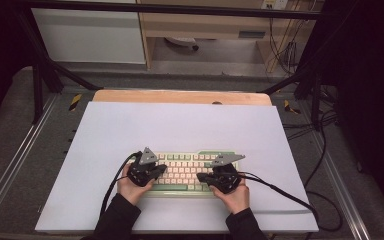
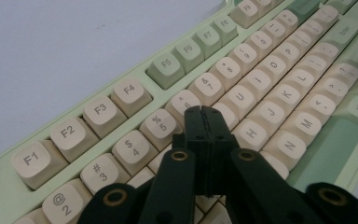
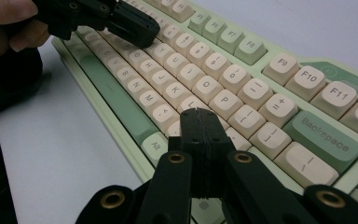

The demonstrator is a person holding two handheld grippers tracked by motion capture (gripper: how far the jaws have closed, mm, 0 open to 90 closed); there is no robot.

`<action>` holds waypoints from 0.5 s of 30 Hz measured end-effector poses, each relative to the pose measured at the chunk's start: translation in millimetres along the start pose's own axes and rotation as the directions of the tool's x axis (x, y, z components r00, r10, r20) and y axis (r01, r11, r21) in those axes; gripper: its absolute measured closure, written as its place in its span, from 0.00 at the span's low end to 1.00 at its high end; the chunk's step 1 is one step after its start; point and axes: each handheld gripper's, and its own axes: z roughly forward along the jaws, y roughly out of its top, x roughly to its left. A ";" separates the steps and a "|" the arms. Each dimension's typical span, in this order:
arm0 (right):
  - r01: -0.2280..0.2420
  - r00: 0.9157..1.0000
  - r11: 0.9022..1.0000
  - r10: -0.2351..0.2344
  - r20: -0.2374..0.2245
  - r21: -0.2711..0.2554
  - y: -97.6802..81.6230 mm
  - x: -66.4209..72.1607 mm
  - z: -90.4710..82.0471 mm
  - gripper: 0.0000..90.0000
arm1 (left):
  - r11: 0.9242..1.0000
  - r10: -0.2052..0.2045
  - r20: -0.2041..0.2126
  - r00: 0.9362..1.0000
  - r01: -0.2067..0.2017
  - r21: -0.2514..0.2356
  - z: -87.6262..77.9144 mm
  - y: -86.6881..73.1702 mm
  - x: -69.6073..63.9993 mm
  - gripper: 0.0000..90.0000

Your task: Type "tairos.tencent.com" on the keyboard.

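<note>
High view: a pale green keyboard with cream and green plastic keycaps [image 1: 190, 172] lies on the near middle of a white sheet [image 1: 130, 130] covering the wooden table [image 1: 180, 96]. The left gripper [image 1: 161, 169] hangs over the keyboard's left half and the right gripper [image 1: 200, 177] over its right half. In the gripper views both tongs are clenched, jaws pressed together with nothing between them, the left tips over the number row near the 6 key [image 2: 182, 101], the right tips near the L key [image 3: 189, 103].

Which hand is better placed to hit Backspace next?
Right. The right tongs, shut, sit over the right end of the pale green keyboard with cream keycaps, close to its green Backspace key. The left tongs, also shut, hover near the 5 and 6 keys, farther away.
</note>
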 end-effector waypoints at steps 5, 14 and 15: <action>0.001 1.000 1.000 -0.001 0.000 -0.005 0.3 0.0 -0.8 1.00 | 1.000 0.001 0.001 1.000 -0.001 -0.016 -6.4 1.1 0.0 1.00; 0.003 1.000 1.000 -0.003 0.001 -0.008 1.2 -0.1 -2.6 1.00 | 0.999 0.001 0.007 1.000 -0.001 -0.032 -22.4 -3.3 2.9 1.00; 0.003 1.000 1.000 -0.003 0.002 -0.008 1.3 0.0 -2.6 1.00 | 0.999 0.000 0.004 1.000 0.001 -0.033 -24.1 -4.4 3.6 1.00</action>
